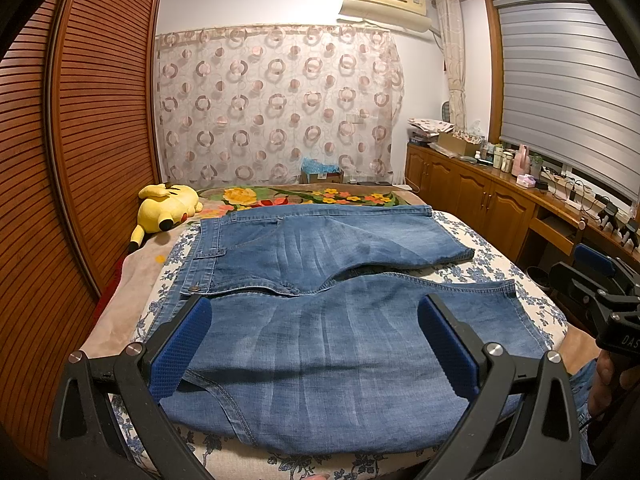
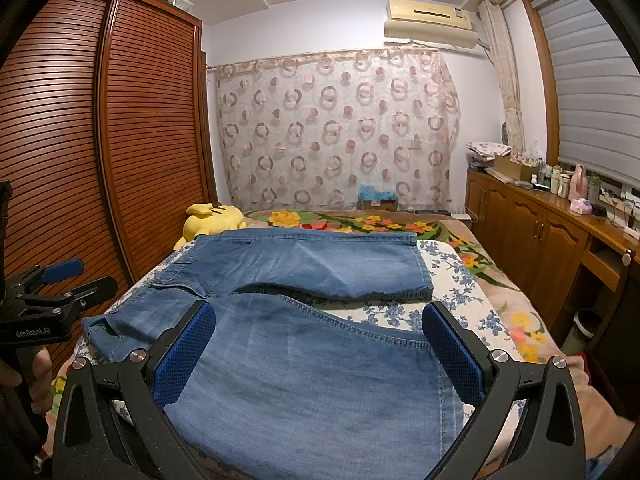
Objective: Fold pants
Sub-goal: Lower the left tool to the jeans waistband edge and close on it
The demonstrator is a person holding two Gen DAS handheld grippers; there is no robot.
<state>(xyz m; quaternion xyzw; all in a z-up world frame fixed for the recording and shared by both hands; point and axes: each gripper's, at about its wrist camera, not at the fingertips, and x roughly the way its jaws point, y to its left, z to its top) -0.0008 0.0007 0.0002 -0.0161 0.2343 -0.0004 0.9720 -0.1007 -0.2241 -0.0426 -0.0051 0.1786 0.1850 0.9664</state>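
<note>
Ahead of both my wide-open, empty grippers, left gripper (image 1: 314, 344) and right gripper (image 2: 320, 354), the denim pants (image 1: 320, 280) lie spread on the bed (image 1: 536, 300), soft, floppy and fairly heavy, best pinched at hem or waistband (image 1: 200, 256).

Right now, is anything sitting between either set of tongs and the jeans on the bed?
Nothing visible. The left tongs and right tongs both hang open right over the jeans, with only denim between their fingers. The yellow plush toy lies beyond the waistband at the far left, off the jeans.
</note>
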